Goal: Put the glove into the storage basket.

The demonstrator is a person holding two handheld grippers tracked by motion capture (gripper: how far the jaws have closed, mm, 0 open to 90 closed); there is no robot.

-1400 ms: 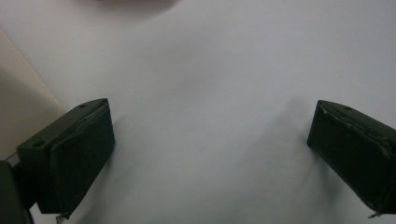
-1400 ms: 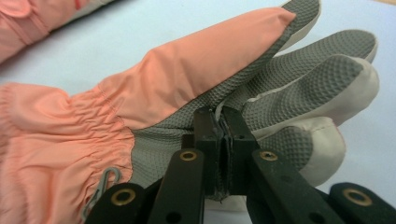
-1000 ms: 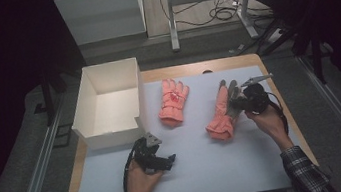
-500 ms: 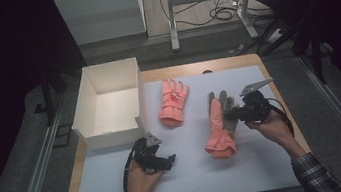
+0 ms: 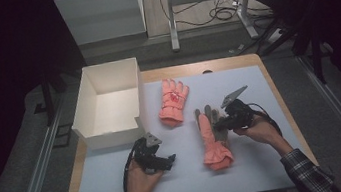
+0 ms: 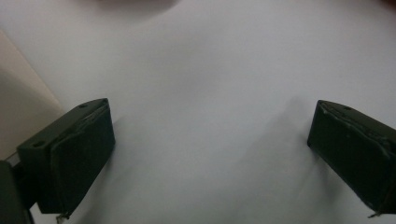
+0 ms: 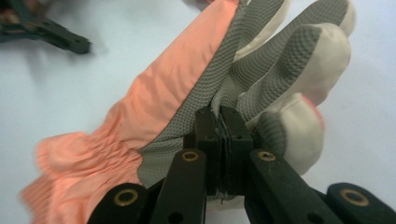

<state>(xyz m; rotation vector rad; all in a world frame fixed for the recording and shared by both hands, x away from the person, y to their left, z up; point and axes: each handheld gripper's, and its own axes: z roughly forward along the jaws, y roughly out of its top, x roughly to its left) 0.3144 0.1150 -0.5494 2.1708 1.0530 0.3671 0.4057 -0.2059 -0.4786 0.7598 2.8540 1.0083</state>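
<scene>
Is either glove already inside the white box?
No: the white box holds nothing, one glove lies on the mat beside it, and the right gripper pinches the other glove.

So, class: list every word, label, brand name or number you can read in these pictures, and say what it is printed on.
None can be read.
The far glove has a small dark mark on its back, too small and blurred to read.
The near glove and the white box show no lettering.

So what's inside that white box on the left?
The white box looks empty: its pale floor and inner walls show in the high view. The near wall hides a strip of floor just behind it. Both pink gloves lie outside on the mat.
</scene>
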